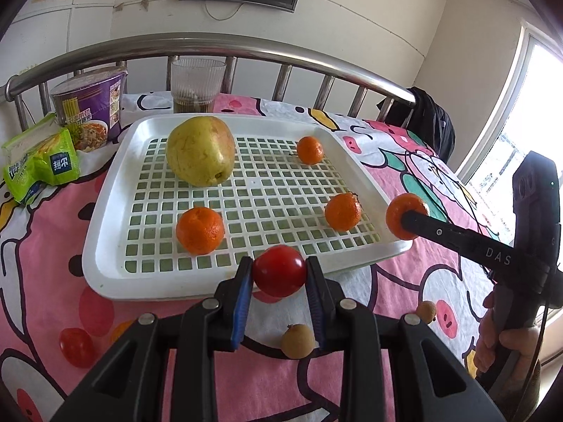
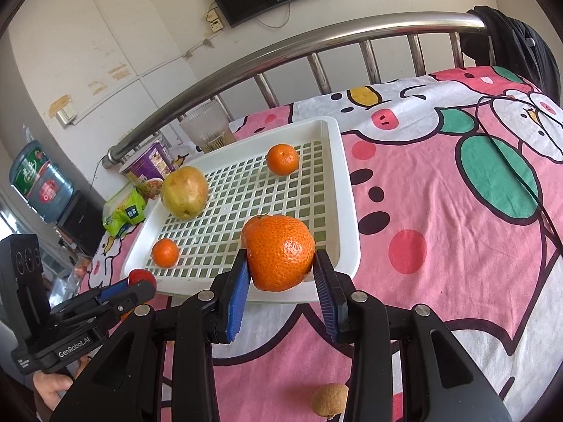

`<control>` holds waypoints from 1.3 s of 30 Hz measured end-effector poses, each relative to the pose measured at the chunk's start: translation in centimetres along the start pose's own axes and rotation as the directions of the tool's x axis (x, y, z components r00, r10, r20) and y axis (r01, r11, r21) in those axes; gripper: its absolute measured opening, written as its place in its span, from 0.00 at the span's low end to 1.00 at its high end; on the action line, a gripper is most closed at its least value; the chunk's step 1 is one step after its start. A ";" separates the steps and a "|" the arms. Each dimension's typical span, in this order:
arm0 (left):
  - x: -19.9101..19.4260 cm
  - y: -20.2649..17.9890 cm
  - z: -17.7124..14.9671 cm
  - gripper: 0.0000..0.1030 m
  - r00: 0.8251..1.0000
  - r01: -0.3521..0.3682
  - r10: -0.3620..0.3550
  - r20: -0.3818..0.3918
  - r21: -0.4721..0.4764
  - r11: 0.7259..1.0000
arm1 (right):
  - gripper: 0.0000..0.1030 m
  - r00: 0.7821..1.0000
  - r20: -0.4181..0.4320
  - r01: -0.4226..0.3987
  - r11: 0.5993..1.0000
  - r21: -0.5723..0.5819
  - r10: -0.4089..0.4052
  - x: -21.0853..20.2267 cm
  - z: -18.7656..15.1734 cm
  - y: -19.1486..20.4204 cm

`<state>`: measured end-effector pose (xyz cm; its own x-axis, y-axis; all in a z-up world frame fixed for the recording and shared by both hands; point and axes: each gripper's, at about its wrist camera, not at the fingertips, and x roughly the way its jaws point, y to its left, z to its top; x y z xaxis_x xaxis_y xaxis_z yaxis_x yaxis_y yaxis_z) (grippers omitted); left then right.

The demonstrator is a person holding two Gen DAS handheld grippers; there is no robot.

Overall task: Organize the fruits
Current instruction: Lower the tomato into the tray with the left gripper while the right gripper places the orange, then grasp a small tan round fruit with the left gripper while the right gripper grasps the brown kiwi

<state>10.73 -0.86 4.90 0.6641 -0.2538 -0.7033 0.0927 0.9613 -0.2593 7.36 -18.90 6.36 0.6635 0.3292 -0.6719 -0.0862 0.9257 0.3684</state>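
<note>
A white slotted tray (image 1: 105, 183) (image 2: 348, 190) lies on the bed. It holds a yellow-green pear (image 1: 200, 151) (image 2: 184, 191) and three mandarins (image 1: 200, 230), (image 1: 309, 150), (image 1: 342, 211). My left gripper (image 1: 279, 270) is shut on a red tomato (image 1: 279, 270) just above the tray's near rim; it shows at the lower left of the right wrist view (image 2: 140, 277). My right gripper (image 2: 281, 267) is shut on a mandarin (image 2: 279, 251) over the tray's near right corner; the left wrist view shows it (image 1: 406, 215) beside the tray's right rim.
On the pink cartoon sheet near me lie another tomato (image 1: 75, 346) and two small brown fruits (image 1: 297, 341), (image 1: 426, 311). Behind the tray stand a glass cup (image 1: 197, 84), a purple noodle bowl (image 1: 89, 105) and a green snack bag (image 1: 38, 161). A steel bed rail (image 1: 218, 45) runs behind.
</note>
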 end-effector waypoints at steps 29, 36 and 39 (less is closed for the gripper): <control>-5.0 0.6 0.0 1.00 0.975 0.028 -0.012 0.222 -0.072 0.997 | 0.95 0.967 0.255 0.075 0.980 -0.186 -0.026 -4.4 -1.1 2.5; -6.4 0.9 -2.0 1.00 0.970 0.025 -0.007 0.242 -0.071 0.997 | 0.96 0.954 0.300 0.050 0.983 -0.176 0.005 -6.9 -1.7 2.8; -5.4 0.0 -2.8 1.00 0.979 0.027 -0.020 0.203 -0.032 0.999 | 0.96 0.955 0.295 0.092 0.975 -0.200 -0.030 -7.5 -3.0 3.0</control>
<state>5.10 0.24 6.82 0.7989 -0.2463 -0.5488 0.0870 0.9500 -0.2997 -0.10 -18.05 10.50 0.8555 0.2319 -0.4630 -0.1718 0.9706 0.1686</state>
